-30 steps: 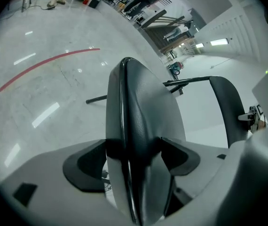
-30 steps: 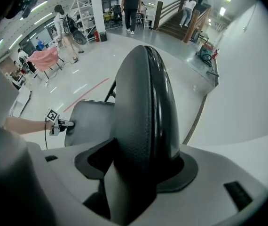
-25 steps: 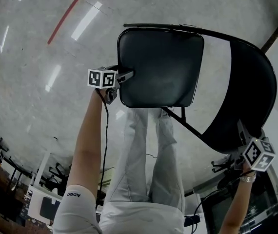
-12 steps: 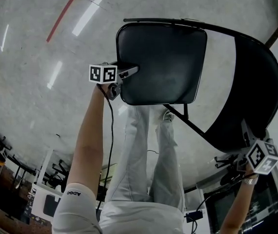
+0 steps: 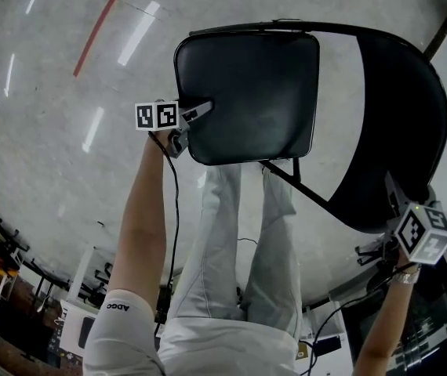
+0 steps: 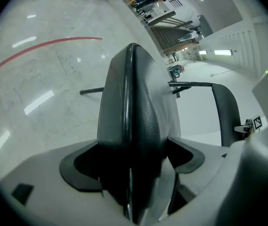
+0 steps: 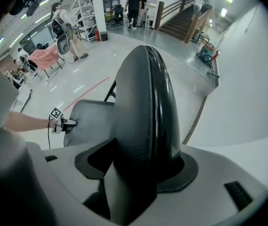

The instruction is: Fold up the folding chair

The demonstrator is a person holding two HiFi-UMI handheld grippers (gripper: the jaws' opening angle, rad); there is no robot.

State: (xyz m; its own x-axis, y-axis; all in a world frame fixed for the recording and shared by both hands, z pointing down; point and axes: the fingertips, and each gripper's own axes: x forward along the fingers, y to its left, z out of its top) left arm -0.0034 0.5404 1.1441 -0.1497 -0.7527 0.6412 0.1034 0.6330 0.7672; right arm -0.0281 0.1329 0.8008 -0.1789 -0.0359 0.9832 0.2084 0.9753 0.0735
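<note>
Head view: folding chair (image 5: 298, 188) stands open on the grey floor (image 5: 43, 131), just ahead of the person's legs (image 5: 239, 241). Its seat (image 5: 247, 92) lies flat, with the backrest (image 5: 400, 131) to its right and a red floor line (image 5: 102, 23) far left. Left gripper (image 5: 200, 110) sits at the seat's left edge, one jaw over the top face. Right gripper (image 5: 390, 198) is on the backrest's near end. Against a second ago, the chair sits slightly further left and higher in picture; both grippers keep their spots on it. Left gripper view: the seat edge runs deep between the jaws. They have just been opening and stand spread wide on either side of it, released rather than squeezing. A frame tube (image 6: 190, 84) and the backrest show beyond, to the right. Right gripper view: jaws clenched on the backrest's padded rim, which fills the gap between them. Seat and left gripper show lower left, stairs (image 7: 181, 22) far off.
</note>
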